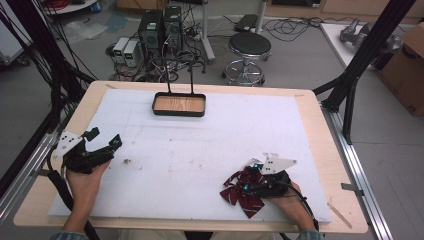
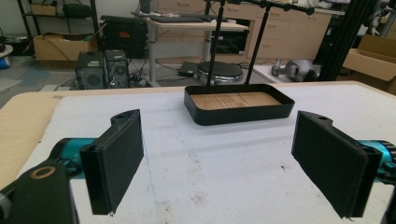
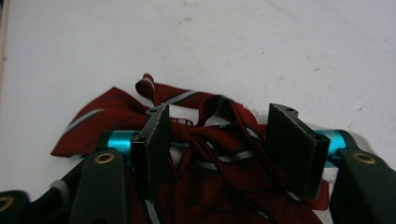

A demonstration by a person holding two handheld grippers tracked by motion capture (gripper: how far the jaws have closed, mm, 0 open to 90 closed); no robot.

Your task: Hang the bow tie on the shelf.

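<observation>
Two grippers on the table, one thing being worked: a dark red striped bow tie (image 1: 243, 191) lying on the white mat (image 1: 200, 145) at the near right, just in front of the person's right hand. Right gripper (image 3: 219, 140) is down over it, jaws straddling the knot and partly drawn in. In the right gripper view the left pad looks to touch the knot fabric while the right pad stands a little clear, so no real clamp yet; I'd call it a grasp in progress. Left gripper (image 2: 219, 158) hovers at the near left with jaws wide apart, nothing between them, pointing toward the tray. Risks, judged from here: the pads could catch just one loose loop or the thin dark strap instead of the knot, so the tie dangles or slips out on the lift. The strap trailing near the right pad could also snag. Pressing too low might drag the tie across the mat and bunch it. Container: a black shallow tray (image 1: 178, 111) with a wood-look bottom sits at the far middle of the mat, well apart from the tie, with a thin black stand rising behind it. Nothing is in it, likely the drop spot.
</observation>
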